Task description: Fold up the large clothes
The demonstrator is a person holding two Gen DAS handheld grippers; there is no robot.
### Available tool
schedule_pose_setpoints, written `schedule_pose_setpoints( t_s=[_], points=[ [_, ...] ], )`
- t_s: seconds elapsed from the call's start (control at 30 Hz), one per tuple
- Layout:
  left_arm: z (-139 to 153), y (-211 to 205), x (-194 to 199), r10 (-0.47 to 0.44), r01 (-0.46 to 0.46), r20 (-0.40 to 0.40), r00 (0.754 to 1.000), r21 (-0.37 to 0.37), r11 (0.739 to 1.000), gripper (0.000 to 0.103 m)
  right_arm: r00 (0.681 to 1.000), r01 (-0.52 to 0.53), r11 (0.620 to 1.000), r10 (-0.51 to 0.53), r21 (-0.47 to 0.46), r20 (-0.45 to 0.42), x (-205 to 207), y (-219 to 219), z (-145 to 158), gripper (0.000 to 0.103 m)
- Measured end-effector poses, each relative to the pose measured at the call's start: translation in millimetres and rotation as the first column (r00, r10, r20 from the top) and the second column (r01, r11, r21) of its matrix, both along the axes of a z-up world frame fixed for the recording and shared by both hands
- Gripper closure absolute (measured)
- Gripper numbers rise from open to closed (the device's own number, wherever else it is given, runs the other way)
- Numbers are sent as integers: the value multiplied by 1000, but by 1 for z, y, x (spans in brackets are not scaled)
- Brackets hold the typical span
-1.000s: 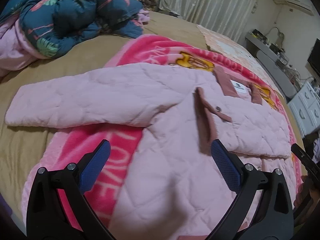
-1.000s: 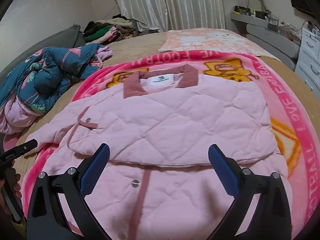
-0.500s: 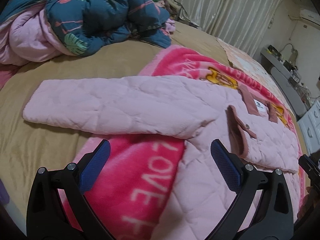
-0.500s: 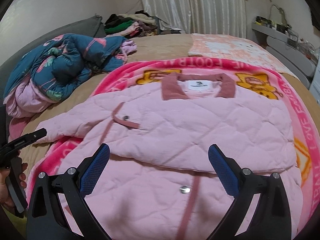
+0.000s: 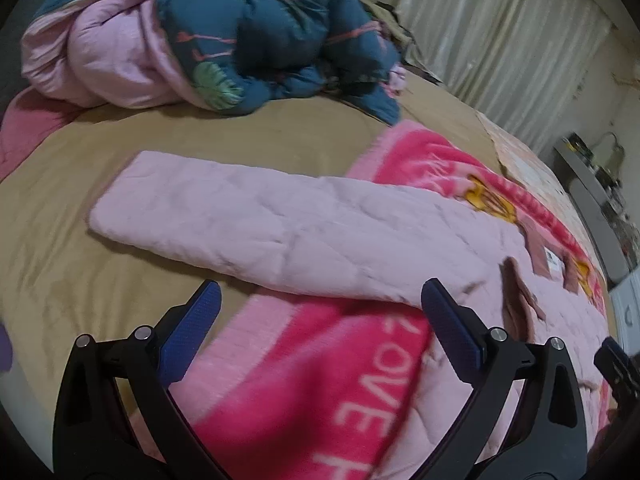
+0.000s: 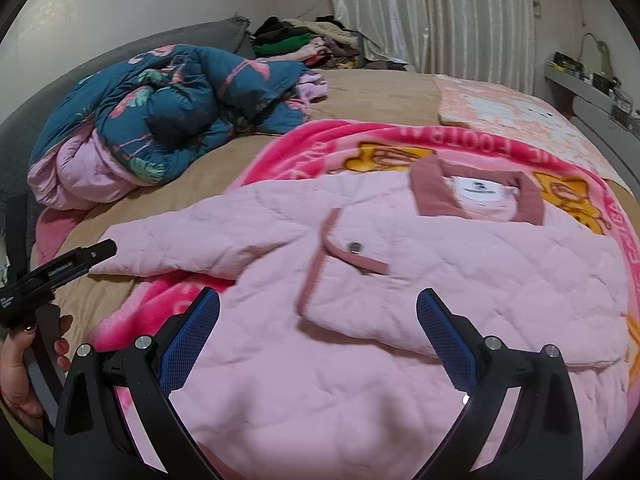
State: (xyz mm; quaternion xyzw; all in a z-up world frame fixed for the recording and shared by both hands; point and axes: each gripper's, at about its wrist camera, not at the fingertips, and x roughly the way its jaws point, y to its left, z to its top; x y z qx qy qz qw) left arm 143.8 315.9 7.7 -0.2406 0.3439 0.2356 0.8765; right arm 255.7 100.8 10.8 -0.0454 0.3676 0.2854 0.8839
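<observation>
Bed [image 5: 80,280] | pink jacket [image 6: 440,280] spread ahead of both tools | left tool [image 5: 320,324], right tool [image 6: 318,330] spread, empty

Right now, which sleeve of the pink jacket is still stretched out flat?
The left-hand sleeve, reaching out over the tan bedsheet toward the blue floral duvet. The other side of the pink quilted jacket is already folded across its body.
</observation>
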Motion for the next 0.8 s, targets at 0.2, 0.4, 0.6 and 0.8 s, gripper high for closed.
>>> schedule_pose_setpoints(
  t_s=[0.2, 0.4, 0.6, 0.8],
  points=[
    [-2, 19, -8, 61, -61, 2, 998, -4, 998, 9, 999, -49, 999, 49, 8, 0, -2, 34, 3, 5],
    [-11, 38, -11, 118, -118, -27, 993, -20, 993, 9, 995, -104, 995, 104, -12, -3, -3, 70, 1, 5],
    [-20, 56, -15, 150, -153, -47, 988, -61, 986, 9, 987, -163, 986, 162, -46, -6, -6, 106, -3, 5],
    [-32, 83, -21, 223, -229, -65, 973, -110, 967, 9, 976, -216, 971, 215, -99, -24, -5, 141, -14, 5]
  ],
)
